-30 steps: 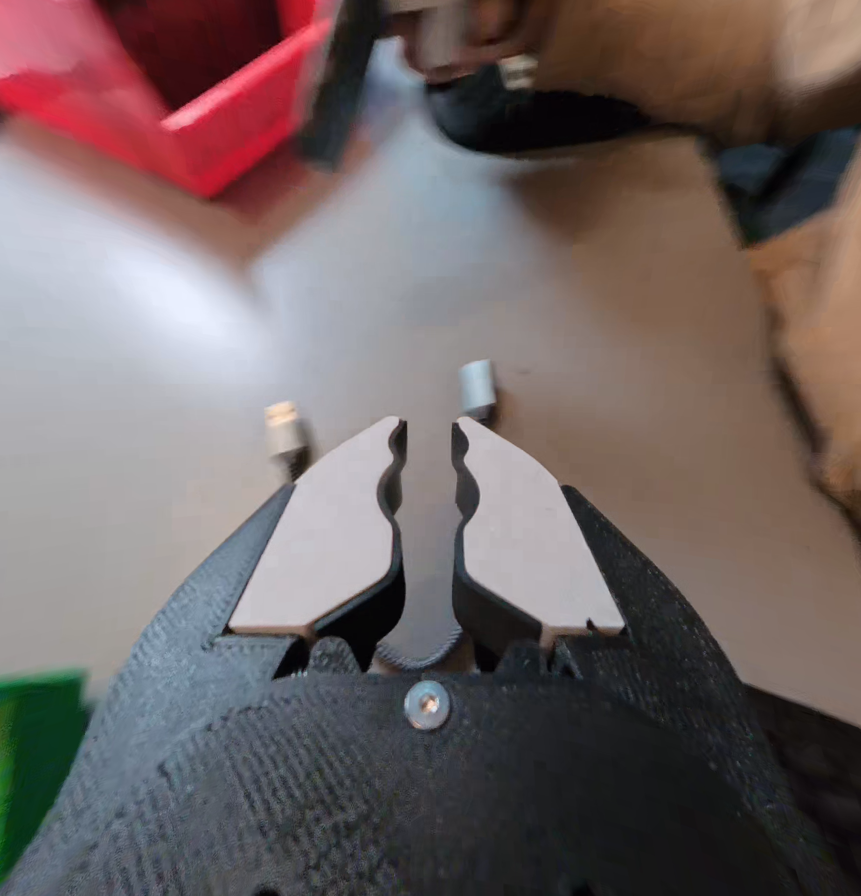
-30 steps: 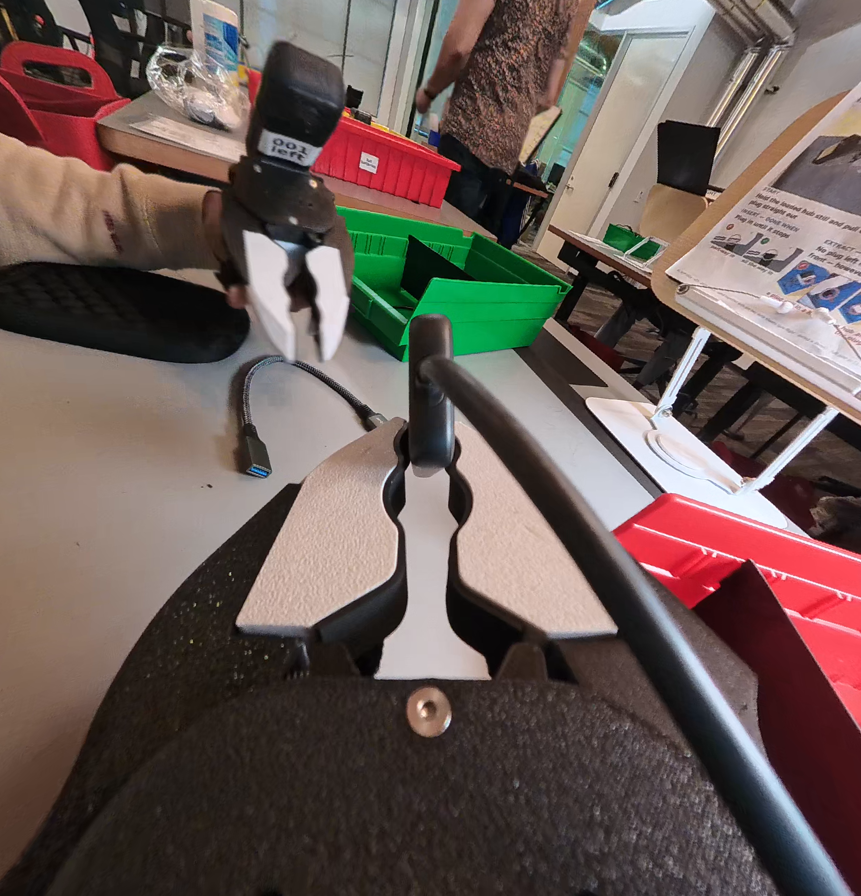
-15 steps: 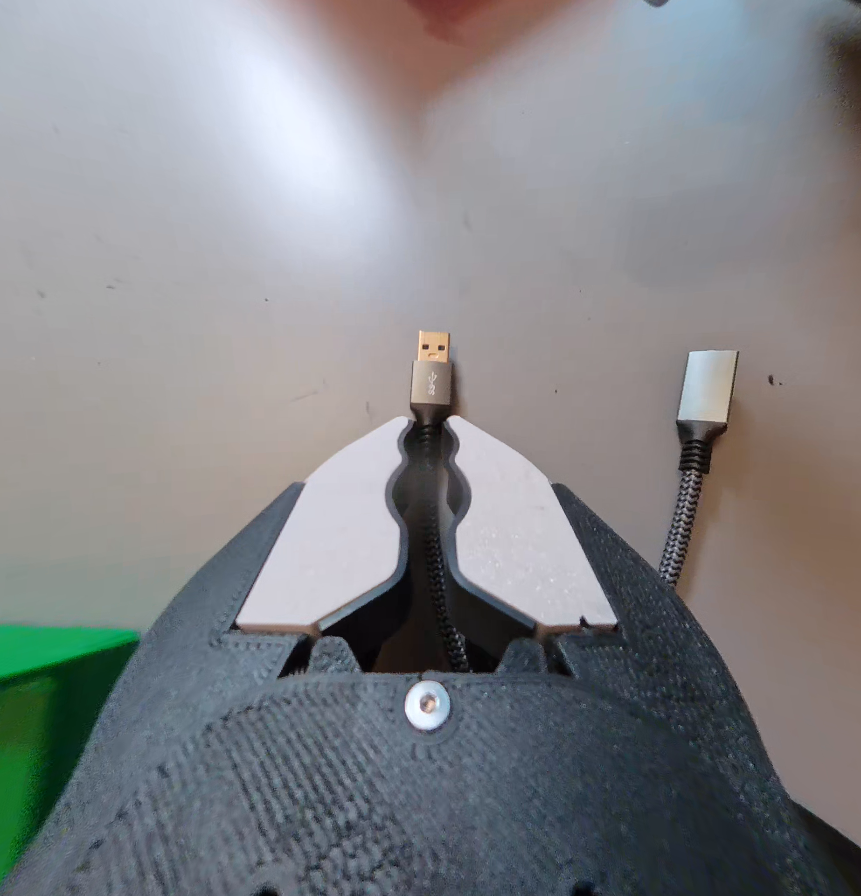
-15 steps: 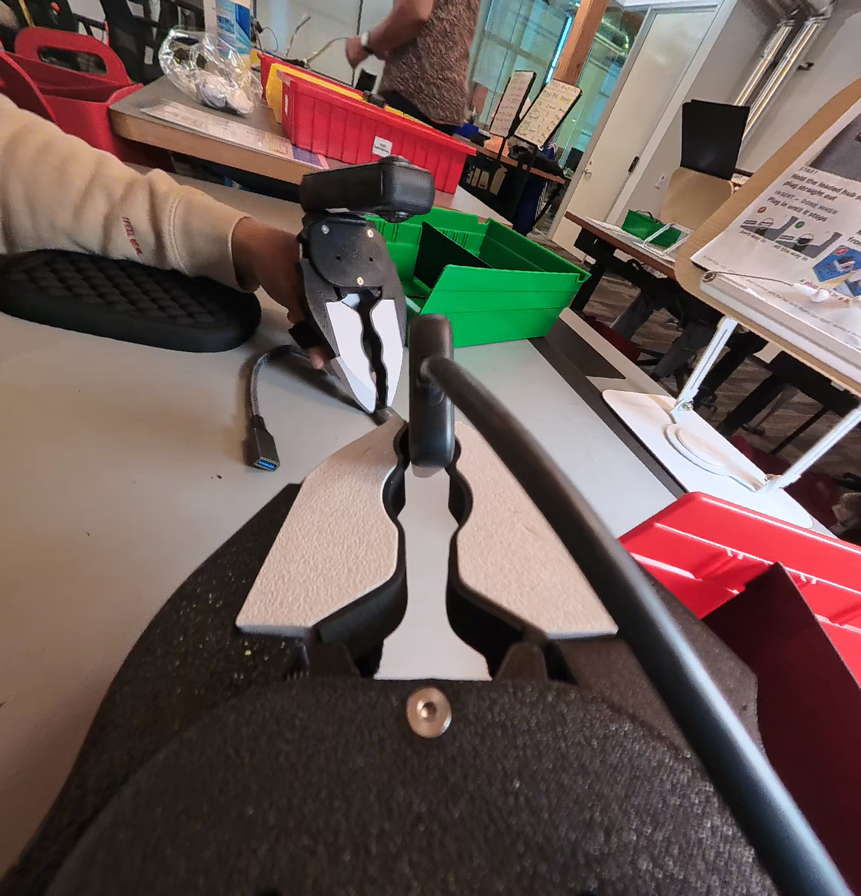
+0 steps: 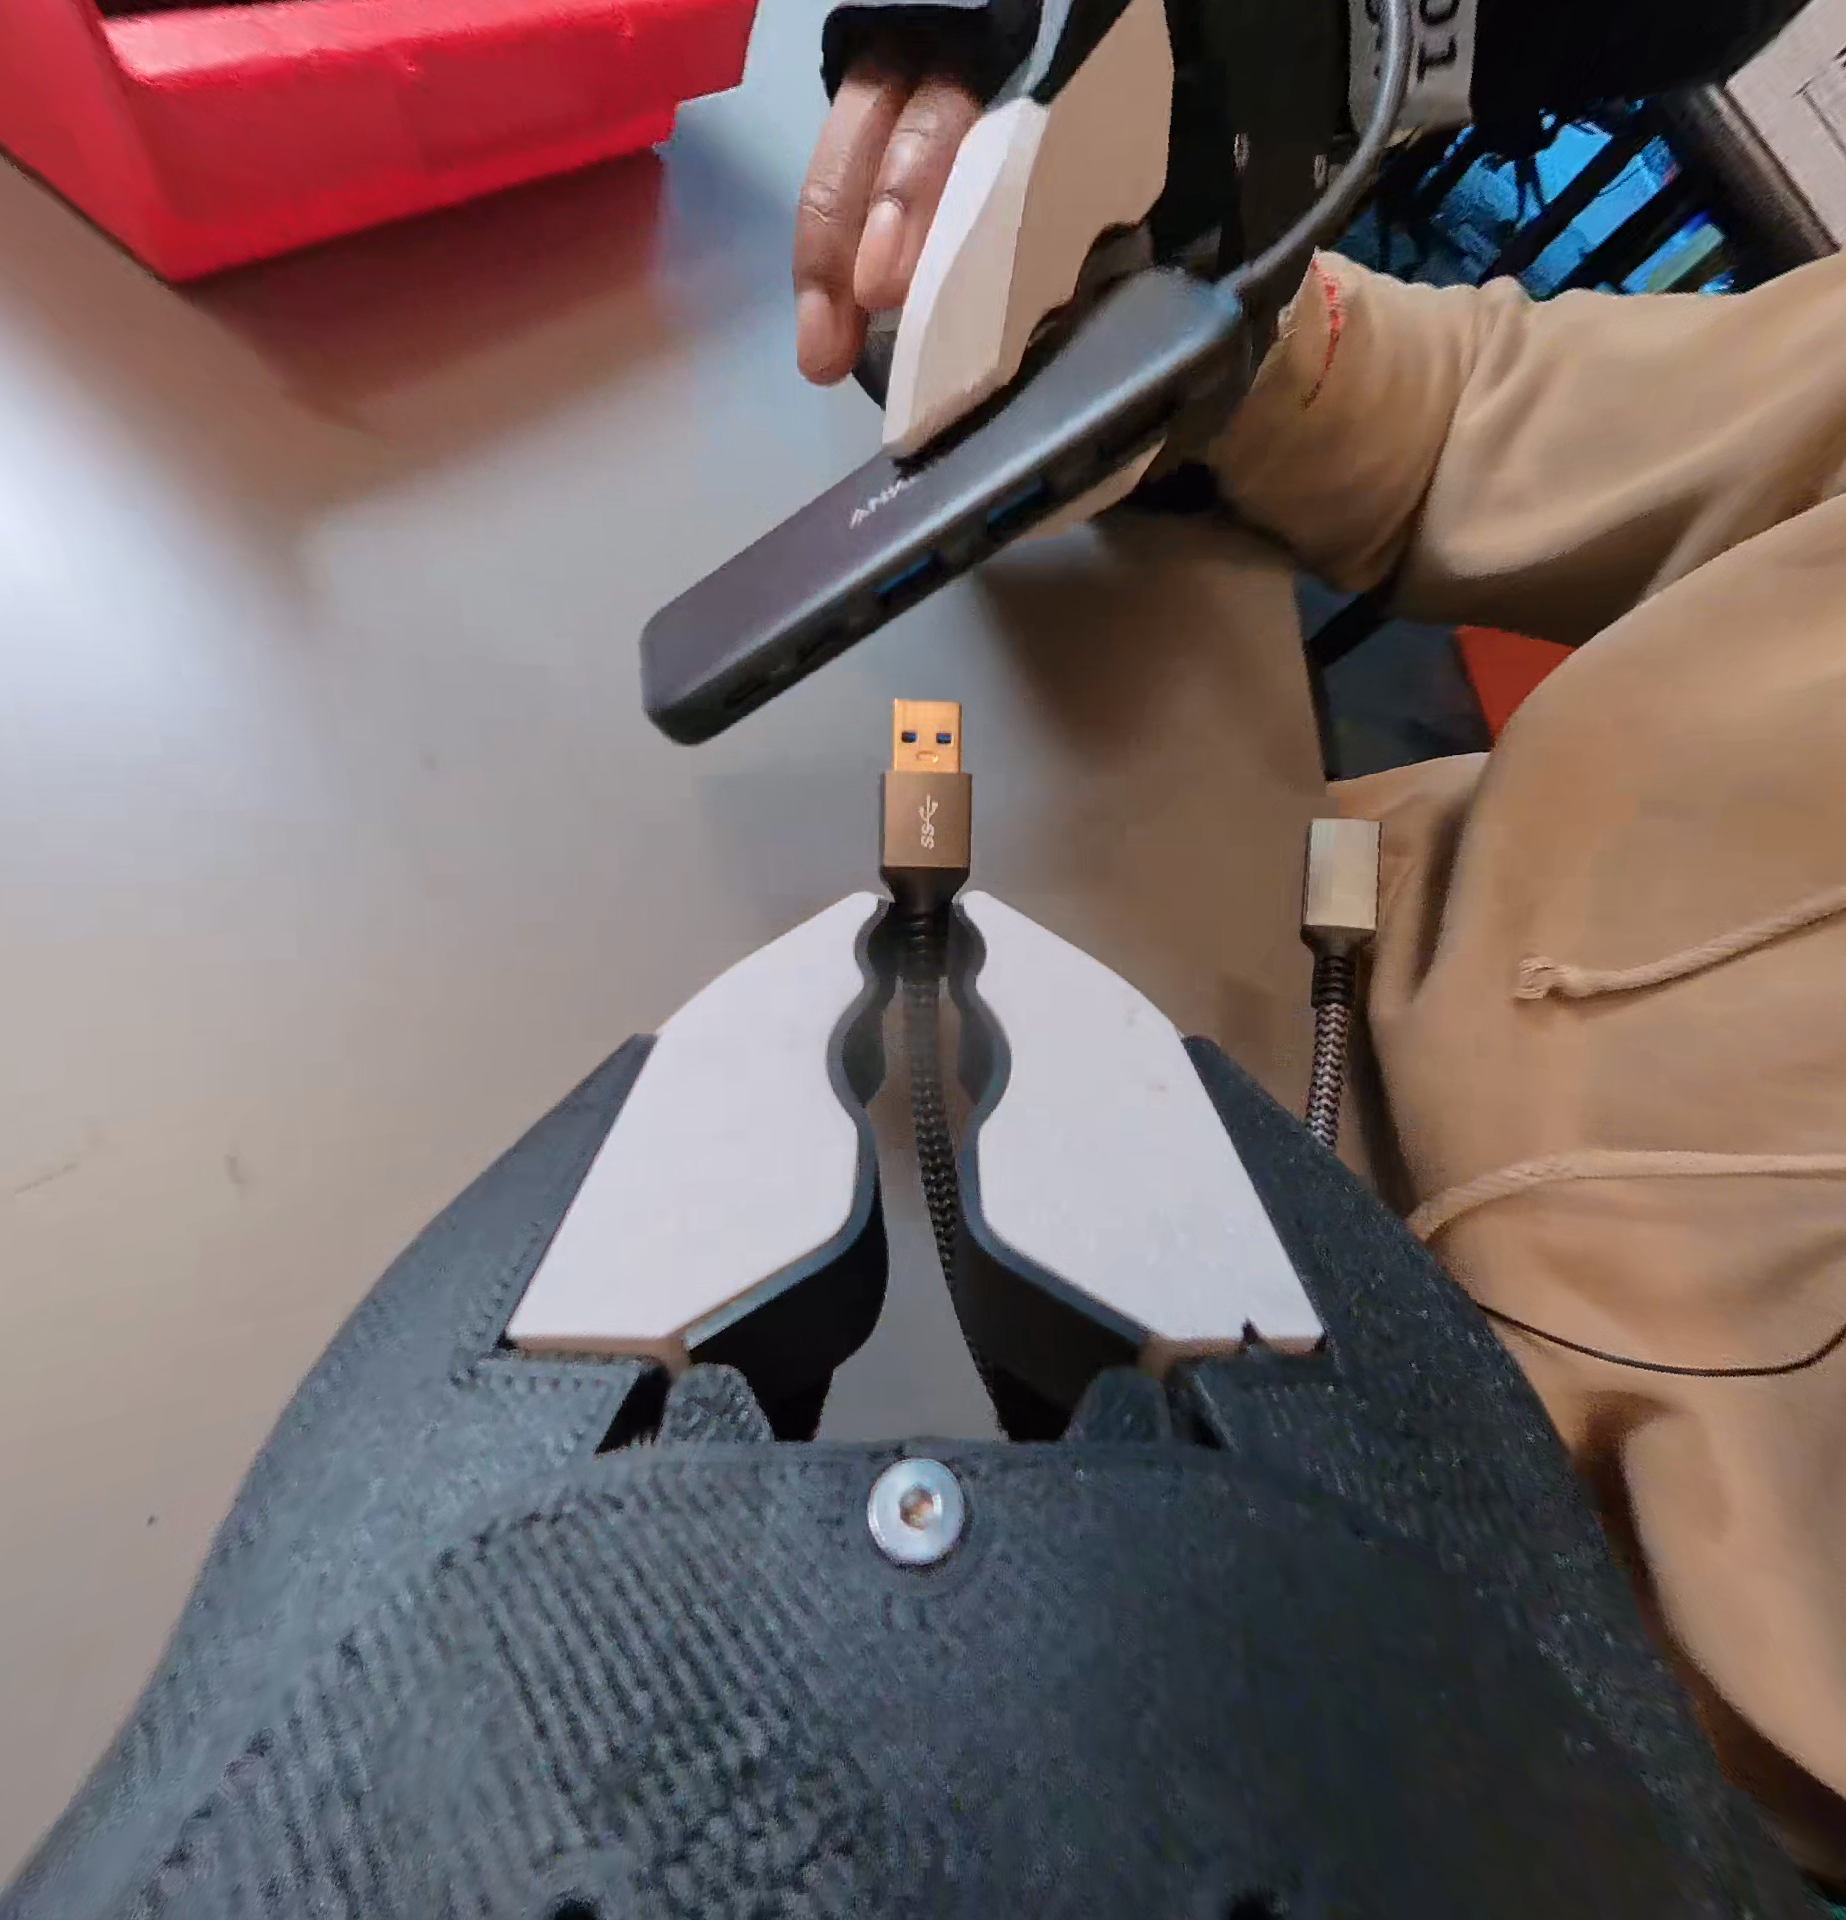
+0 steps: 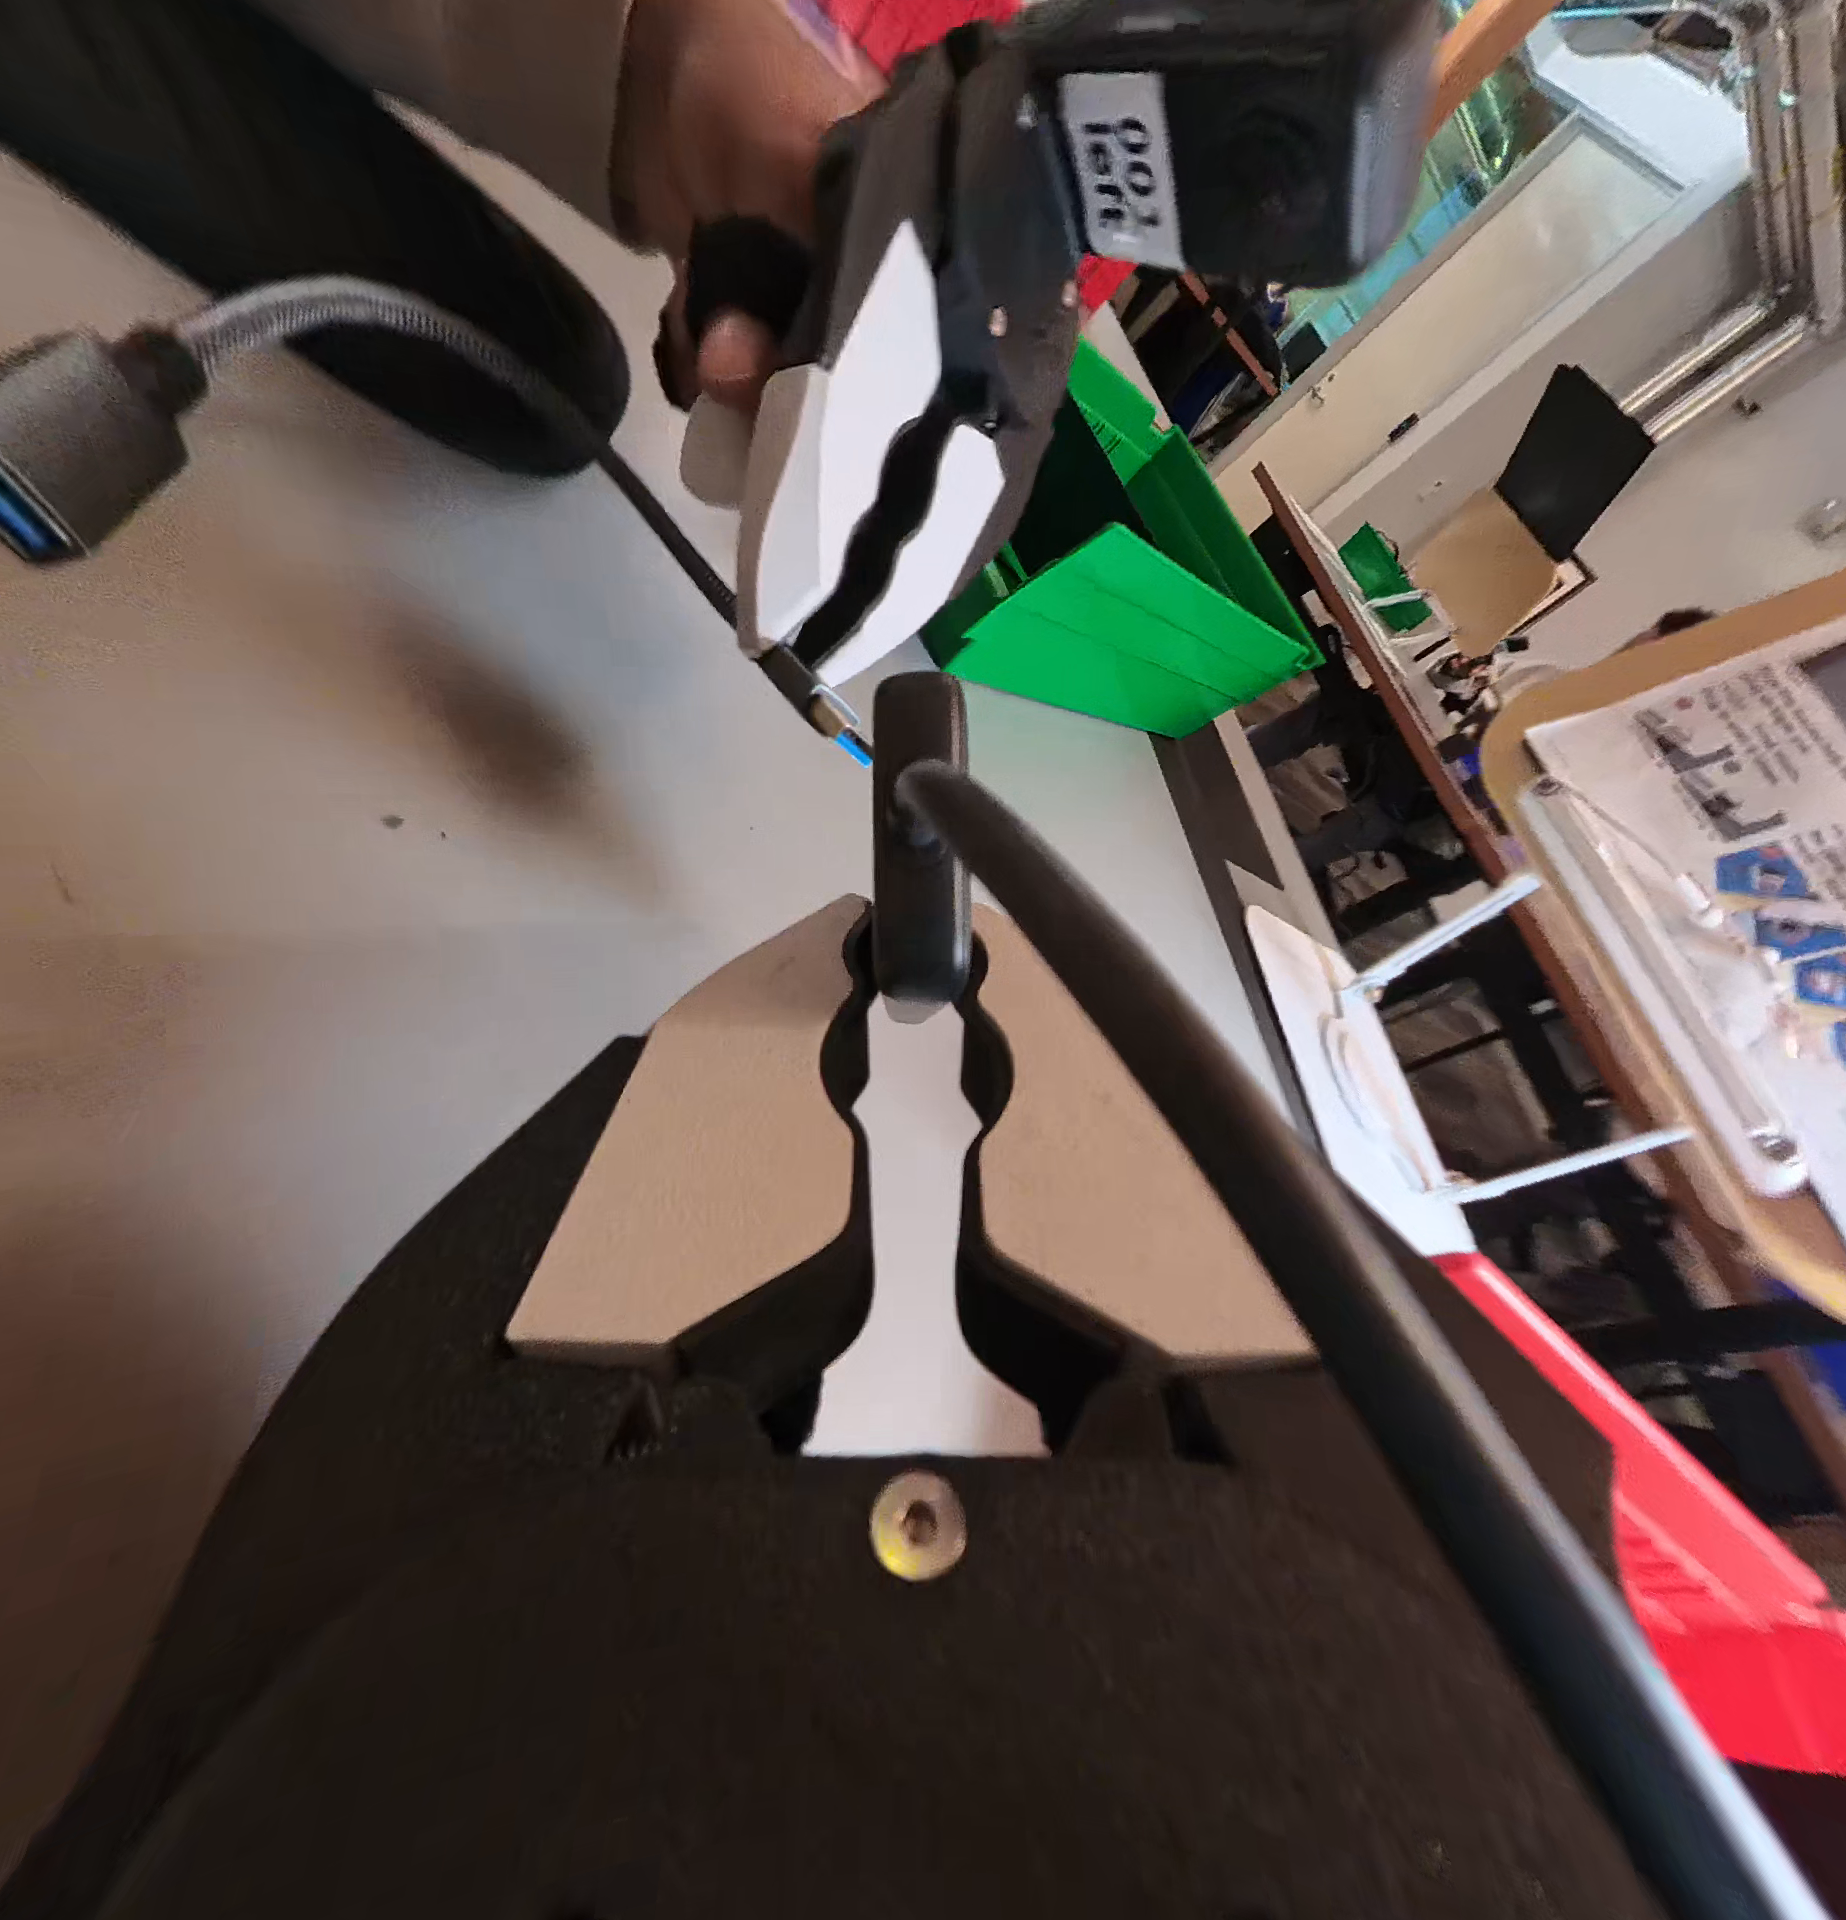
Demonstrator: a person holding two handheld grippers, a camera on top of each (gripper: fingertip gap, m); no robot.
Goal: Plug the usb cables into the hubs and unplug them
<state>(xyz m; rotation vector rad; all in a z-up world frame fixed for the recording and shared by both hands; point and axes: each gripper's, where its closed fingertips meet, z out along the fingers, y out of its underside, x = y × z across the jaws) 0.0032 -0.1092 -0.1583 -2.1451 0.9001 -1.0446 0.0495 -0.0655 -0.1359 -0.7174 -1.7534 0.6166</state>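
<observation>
Braided cable (image 5: pixel 927 1081) clamped in left tool (image 5: pixel 921 904); right tool (image 6: pixel 914 914) grips hub (image 6: pixel 919 842), aloft.

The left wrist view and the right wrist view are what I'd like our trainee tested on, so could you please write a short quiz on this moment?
1. True or false: the gold USB plug is already seated in the dark hub.
2. Which gripper holds the hub? A) left gripper B) right gripper C) neither
3. Fill in: the braided cable's other end is a grey ____.

Key:
1. False; the plug sits just short of the hub's port side.
2. B.
3. Socket connector, hanging free beside the left gripper.
</observation>
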